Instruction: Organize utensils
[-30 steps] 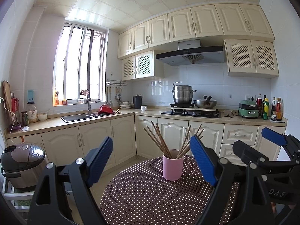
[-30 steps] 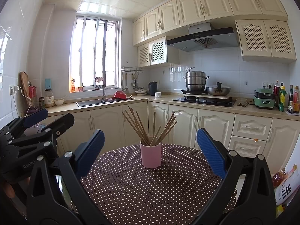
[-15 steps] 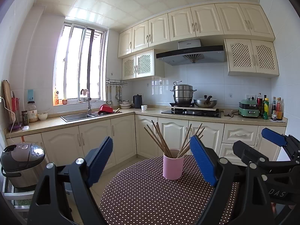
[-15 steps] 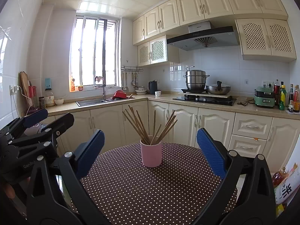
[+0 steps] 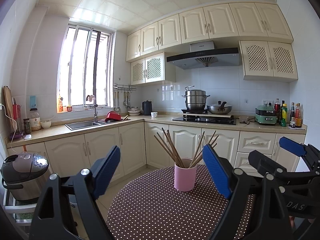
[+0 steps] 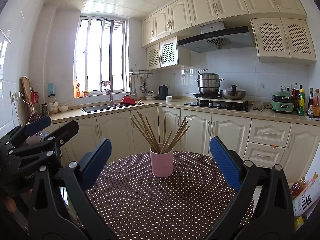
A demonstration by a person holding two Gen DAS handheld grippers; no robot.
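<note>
On the dotted table [image 6: 160, 204], a pink cup [image 6: 161, 163] is seen standing upright with wooden chopsticks [image 6: 160, 134] fanned loosely inside it. Both the left tool [image 5: 162, 170] and the right tool [image 6: 160, 160] are held spread wide, short of the cup, nothing being pinched. One chopstick should probably be singled out high on its shaft, and the cup steadied so that it is not tipped.

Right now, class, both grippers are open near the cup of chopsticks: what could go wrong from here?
1. The chopsticks fan out unevenly, so a gripper closing on one may drag its neighbours.
2. The pink cup stands loose on the dotted tablecloth; a sideways pull could tip it.
</note>
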